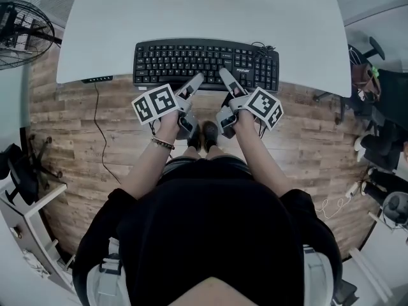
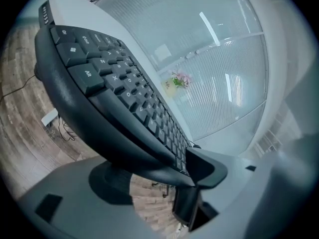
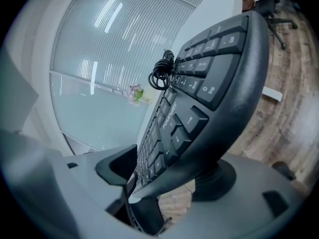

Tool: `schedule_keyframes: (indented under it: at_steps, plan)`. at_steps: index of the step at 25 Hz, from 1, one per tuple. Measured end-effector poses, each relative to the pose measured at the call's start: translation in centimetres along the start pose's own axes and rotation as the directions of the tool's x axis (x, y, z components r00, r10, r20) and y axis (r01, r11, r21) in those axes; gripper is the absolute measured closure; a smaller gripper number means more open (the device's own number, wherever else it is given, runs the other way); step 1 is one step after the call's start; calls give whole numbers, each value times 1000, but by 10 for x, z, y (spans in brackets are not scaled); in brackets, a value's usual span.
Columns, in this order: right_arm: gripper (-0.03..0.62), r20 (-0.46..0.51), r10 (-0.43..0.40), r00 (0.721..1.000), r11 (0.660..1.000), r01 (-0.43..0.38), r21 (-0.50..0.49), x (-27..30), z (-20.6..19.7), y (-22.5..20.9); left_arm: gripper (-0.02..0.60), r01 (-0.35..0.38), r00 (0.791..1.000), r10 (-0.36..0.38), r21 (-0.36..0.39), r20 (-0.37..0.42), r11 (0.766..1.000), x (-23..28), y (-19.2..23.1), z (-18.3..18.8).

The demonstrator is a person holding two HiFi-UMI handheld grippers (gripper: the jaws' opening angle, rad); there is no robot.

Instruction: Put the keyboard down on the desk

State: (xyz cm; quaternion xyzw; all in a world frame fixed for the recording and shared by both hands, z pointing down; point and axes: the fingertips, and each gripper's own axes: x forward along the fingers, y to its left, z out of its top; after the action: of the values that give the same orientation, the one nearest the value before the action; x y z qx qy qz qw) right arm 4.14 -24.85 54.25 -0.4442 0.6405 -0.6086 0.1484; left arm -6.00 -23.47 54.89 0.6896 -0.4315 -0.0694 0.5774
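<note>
Nearest, the left tool [image 1: 197,80] and the right tool [image 1: 225,75] sit side by side above the wooden floor [image 1: 76,139], each with its jaws spread wide around the keyboard's [image 1: 204,62] near rim without clamping it. The keyboard is black and full-size, with a curved front rim, pale key lettering and a number pad at its 3 o'clock end. It lies flat along the 6 o'clock edge of the white desk [image 1: 204,11], its rim slightly overhanging, and a coiled black cable [image 1: 262,47] rests at its 1 o'clock corner.
</note>
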Motion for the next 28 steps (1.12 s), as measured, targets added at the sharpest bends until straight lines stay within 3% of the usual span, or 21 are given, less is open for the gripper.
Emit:
schedule_keyframes:
  at_steps: [11,28]
  plan:
    - [272,-9,-8,1000,999,8,-50,7,5,1,249,7,999,-4,61,-46,998,6,-1,3]
    - [270,-47,-36,998,996,32,-83,12,8,-4,242,4,998,2,89,-63,996,16,-1,5]
